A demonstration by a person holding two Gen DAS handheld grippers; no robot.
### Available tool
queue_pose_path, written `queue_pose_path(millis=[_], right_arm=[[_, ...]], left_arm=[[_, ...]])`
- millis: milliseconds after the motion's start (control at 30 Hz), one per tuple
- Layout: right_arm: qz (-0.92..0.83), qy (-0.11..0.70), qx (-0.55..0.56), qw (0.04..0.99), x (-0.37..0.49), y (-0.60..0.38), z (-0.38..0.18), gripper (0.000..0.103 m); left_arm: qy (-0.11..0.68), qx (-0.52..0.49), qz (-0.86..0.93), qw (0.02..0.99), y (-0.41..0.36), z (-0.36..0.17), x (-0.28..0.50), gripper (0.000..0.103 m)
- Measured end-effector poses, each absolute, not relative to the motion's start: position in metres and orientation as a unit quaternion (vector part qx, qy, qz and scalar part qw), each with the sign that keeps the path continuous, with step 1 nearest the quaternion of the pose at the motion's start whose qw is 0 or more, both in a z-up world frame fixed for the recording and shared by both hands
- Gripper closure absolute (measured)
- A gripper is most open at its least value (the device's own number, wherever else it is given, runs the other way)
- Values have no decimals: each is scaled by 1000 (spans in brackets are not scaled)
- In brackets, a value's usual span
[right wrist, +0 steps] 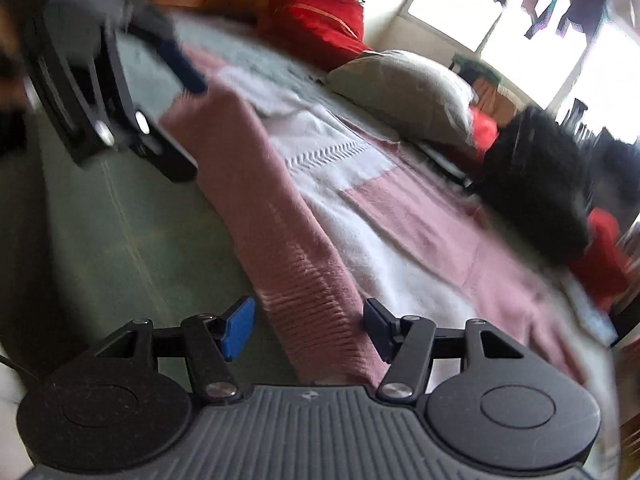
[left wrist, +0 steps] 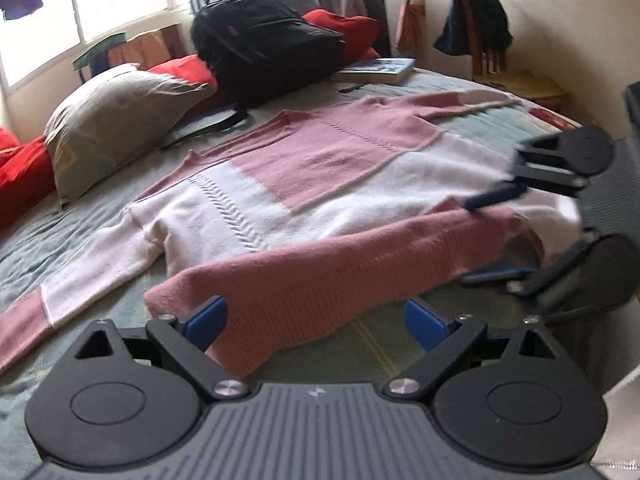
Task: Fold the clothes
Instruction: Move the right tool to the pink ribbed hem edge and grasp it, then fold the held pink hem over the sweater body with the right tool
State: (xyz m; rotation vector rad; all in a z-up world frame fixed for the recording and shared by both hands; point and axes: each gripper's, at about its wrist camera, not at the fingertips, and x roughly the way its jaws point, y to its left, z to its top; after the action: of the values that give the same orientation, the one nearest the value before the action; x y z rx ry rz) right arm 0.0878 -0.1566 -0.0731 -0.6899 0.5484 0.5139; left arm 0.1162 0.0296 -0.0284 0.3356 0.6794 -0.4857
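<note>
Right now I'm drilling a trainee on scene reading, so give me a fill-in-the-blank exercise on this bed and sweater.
1. The sweater lying on the bed is white and ____.
2. Next to the grey pillow sits a backpack coloured ____.
3. The left gripper has its jaws ____ at the sweater's hem.
4. Beyond the sweater, near the backpack, lies a closed ____.

Missing words: pink; black; open; book

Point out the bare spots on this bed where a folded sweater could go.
Bare bedspread lies on the near side of the sweater, along its pink hem, between the two grippers. A smaller strip shows past the far sleeve, near the book. The head end is crowded: pillow, backpack, red cushions.
</note>
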Motion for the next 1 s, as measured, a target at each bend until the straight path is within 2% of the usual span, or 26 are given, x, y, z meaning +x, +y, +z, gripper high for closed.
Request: queue_pose_path(millis=[200, 433, 567, 800, 900, 1000], right_arm=[[187, 207, -455, 846, 85, -135, -94, 37], [181, 202, -403, 874, 101, -145, -69, 35], [182, 212, -384, 880, 108, -151, -65, 35], [194, 224, -359, 885, 104, -159, -66, 34], [200, 228, -348, 887, 103, -161, -66, 34], [216, 223, -340, 888, 94, -164, -64, 28]], left_arm=[[324, 187, -249, 893, 13, -35, 110, 8], [296, 252, -250, 887, -20, -57, 118, 8], [281, 322, -233, 873, -42, -77, 126, 8], [241, 392, -234, 856, -48, -83, 115, 7], [207, 404, -223, 863, -54, -84, 112, 7], [189, 395, -219, 872, -55, -75, 107, 7]])
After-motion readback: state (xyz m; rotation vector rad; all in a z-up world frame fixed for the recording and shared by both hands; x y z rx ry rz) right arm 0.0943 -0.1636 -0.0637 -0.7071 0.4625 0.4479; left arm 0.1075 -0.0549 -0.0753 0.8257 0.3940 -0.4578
